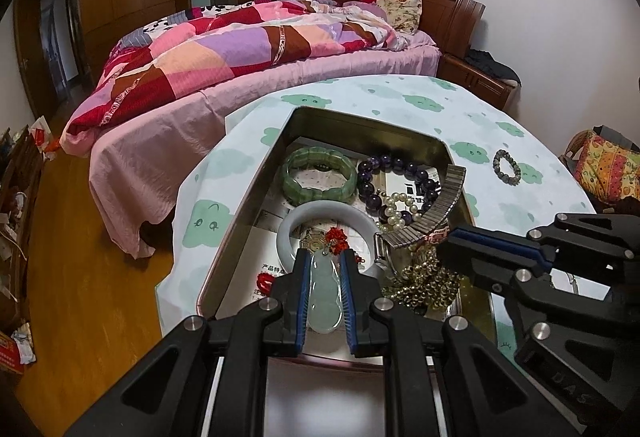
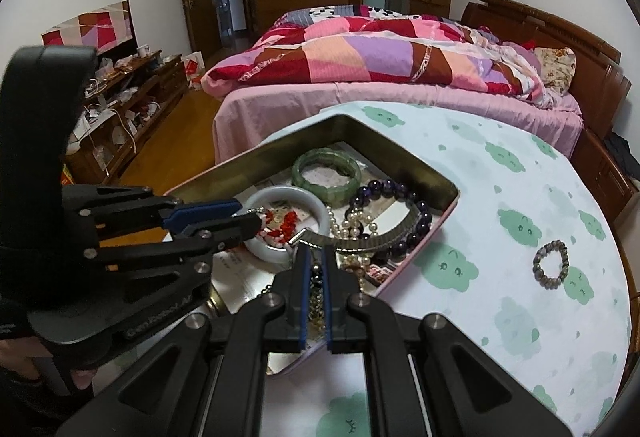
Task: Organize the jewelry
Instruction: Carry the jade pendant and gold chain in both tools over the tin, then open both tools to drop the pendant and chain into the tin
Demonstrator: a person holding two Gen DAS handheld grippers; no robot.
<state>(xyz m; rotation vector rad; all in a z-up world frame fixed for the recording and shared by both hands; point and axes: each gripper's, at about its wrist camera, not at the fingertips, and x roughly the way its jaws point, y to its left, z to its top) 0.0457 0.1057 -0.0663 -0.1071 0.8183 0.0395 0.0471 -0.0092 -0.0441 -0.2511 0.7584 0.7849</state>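
Observation:
My left gripper [image 1: 325, 259] is shut on a pale jade pendant [image 1: 323, 293], whose red knotted cord [image 1: 336, 239] trails over a white jade bangle [image 1: 288, 229]. It hovers over an open metal tin [image 1: 360, 121] on the round table. My right gripper [image 2: 314, 251] is shut on a strand of gold and dark beads [image 2: 316, 289] at the tin's near corner. In the tin lie a green stone bracelet [image 2: 326, 173], a purple bead bracelet [image 2: 400, 193], pearls [image 2: 352, 221] and a metal watch band [image 2: 384, 241]. Each gripper shows in the other's view: the right gripper [image 1: 442, 251] and the left gripper [image 2: 256, 221].
A small grey bead bracelet [image 2: 551, 265] lies alone on the cloud-print tablecloth [image 2: 500, 217], right of the tin. A bed with a patchwork quilt [image 2: 380, 57] stands just behind the table. A cluttered low cabinet [image 2: 120, 97] is at the left wall.

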